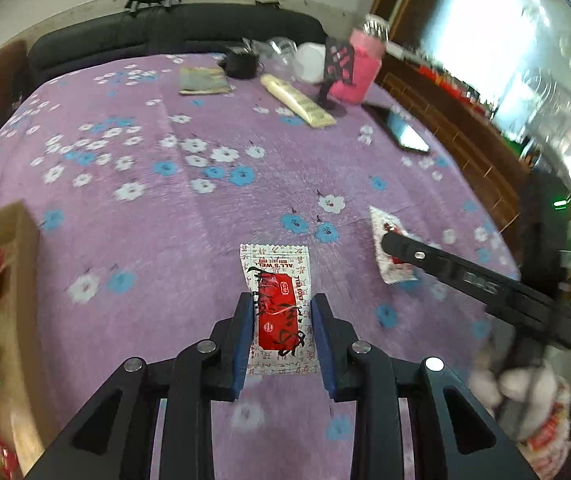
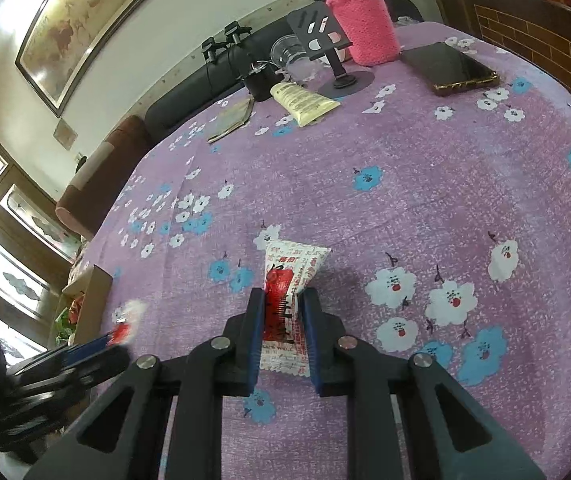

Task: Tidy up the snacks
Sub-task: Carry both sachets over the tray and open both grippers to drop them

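My left gripper (image 1: 282,307) is shut on a red-and-white snack packet (image 1: 279,308), holding it flat between the blue pads above the purple flowered tablecloth (image 1: 165,220). My right gripper (image 2: 284,300) is shut on a second red-and-white snack packet (image 2: 289,280), pinched and creased between its pads. In the left wrist view the right gripper (image 1: 389,240) shows at the right with its packet (image 1: 389,236). In the right wrist view the left gripper (image 2: 117,336) shows at lower left, blurred, with its packet (image 2: 127,320). A cardboard box (image 1: 17,240) holding red and green snacks sits at the left.
At the table's far side stand a pink bottle (image 2: 361,24), a black phone stand (image 2: 325,40), a cream tube (image 2: 301,100), a black cup (image 2: 259,82), a booklet (image 2: 231,120) and a phone (image 2: 449,68). A dark sofa (image 1: 173,28) lies behind the table. The box also shows in the right wrist view (image 2: 93,300).
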### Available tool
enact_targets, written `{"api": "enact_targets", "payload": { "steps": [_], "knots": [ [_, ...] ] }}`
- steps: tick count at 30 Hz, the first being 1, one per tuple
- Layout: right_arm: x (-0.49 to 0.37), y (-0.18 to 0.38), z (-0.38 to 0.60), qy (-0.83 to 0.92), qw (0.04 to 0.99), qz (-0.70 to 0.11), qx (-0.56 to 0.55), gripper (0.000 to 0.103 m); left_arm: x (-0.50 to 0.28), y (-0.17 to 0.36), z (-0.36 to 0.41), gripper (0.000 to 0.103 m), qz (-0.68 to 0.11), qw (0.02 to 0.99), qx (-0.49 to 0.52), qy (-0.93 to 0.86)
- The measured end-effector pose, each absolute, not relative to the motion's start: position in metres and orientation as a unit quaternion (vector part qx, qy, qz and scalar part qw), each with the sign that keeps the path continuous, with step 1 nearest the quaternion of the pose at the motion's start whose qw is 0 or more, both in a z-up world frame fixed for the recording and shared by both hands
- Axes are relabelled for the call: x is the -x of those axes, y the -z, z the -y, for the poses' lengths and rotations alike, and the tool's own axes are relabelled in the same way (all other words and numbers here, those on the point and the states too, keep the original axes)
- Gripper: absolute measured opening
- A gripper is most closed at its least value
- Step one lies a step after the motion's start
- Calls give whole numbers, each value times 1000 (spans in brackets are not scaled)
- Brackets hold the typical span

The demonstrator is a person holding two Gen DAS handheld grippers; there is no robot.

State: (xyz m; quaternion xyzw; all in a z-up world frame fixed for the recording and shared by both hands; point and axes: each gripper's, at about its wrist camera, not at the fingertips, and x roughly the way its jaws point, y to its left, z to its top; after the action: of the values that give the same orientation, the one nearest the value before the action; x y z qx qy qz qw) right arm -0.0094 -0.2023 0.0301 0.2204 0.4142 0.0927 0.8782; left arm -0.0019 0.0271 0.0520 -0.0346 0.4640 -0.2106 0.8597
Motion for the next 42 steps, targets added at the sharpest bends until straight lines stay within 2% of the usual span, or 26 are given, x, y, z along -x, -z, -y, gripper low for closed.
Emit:
{"api": "enact_targets", "payload": {
  "steps": [12, 19, 24, 31, 42],
  "knots": [
    [17, -31, 190, -92, 888, -406, -198, 18, 79, -94, -144, 30, -400, 897, 125, 138],
    [22, -41, 175, -77, 895, -405, -170, 18, 112, -86, -214, 30, -385, 904, 165, 79],
    [37, -67, 134, -122, 896, -401, -146, 18, 129, -71, -249, 30, -387, 900, 192, 55],
    [47, -97, 53, -200, 890, -398, -92, 18, 144, -60, -260, 31, -392, 895, 203, 62],
    [43, -104, -72, -273, 861, -427, -36, 19, 136, -45, -229, 30, -417, 890, 162, 89]
  ]
}}
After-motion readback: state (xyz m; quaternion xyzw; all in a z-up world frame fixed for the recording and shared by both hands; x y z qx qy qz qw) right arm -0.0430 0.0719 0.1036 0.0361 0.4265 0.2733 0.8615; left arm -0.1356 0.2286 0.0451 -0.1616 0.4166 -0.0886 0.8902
